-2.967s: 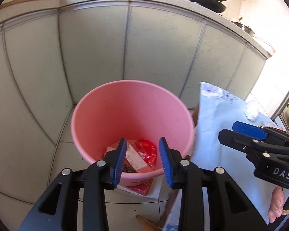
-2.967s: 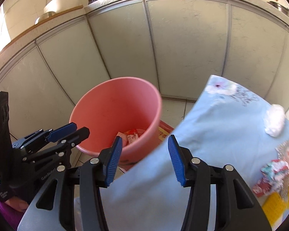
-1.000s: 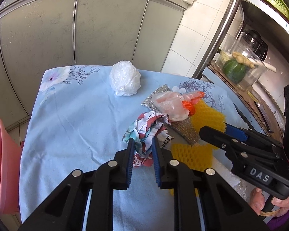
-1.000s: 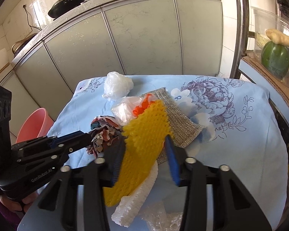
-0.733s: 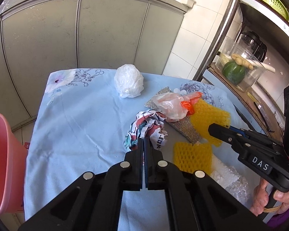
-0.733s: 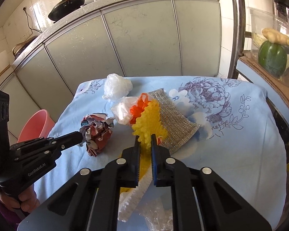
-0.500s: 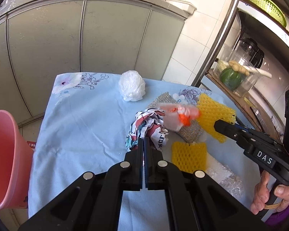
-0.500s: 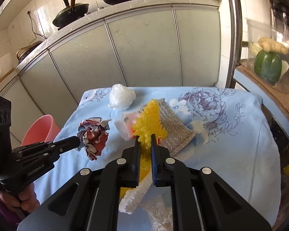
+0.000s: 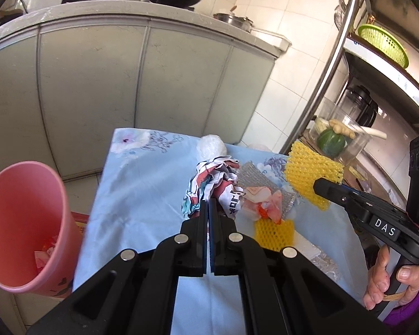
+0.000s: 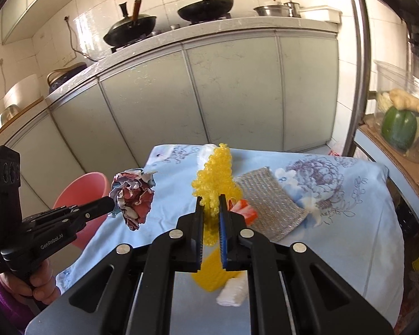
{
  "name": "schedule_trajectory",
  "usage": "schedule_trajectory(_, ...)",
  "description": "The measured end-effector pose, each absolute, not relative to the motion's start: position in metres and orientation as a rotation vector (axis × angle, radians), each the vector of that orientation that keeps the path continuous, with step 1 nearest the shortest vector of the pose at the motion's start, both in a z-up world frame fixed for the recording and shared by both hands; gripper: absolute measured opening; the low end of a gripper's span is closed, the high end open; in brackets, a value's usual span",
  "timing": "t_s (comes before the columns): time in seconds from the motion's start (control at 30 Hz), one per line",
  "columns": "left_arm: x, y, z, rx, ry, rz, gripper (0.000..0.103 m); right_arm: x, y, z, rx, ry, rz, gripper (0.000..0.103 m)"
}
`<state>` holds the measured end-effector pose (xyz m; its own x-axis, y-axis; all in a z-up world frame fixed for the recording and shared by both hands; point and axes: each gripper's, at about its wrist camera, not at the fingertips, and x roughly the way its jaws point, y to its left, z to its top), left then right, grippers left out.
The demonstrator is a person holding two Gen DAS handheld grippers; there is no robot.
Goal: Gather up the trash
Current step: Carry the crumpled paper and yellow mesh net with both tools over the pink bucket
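Crumpled wrapper [image 9: 212, 181], bumpy yellow foam netting [image 10: 216, 184]

Bin [image 9: 25, 223] standing on the floor left of the tabletop [image 9: 142, 195]. Wrapper [image 9: 212, 184] hanging above the tabletop in the left hand-held gripper [image 9: 209, 209]; net [image 10: 216, 184] hanging in the right hand-held gripper [image 10: 211, 209]. Mesh pad [image 10: 268, 203] lying on the tabletop, right of the net. Bag [image 9: 211, 146] sitting behind the wrapper. Cabinets [image 9: 125, 83] standing behind the tabletop.
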<state>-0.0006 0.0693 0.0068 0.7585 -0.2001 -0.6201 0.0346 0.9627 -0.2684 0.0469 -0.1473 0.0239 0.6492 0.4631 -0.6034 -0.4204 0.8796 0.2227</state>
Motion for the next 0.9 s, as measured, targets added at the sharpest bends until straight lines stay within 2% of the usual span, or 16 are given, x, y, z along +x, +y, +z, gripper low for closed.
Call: schedule_trajectory(0.9,-0.074,0.214,0.008,-0.321,0.614,0.305,0.000,0.026,0.037,0.027,-0.150,0.699,0.867,0.010)
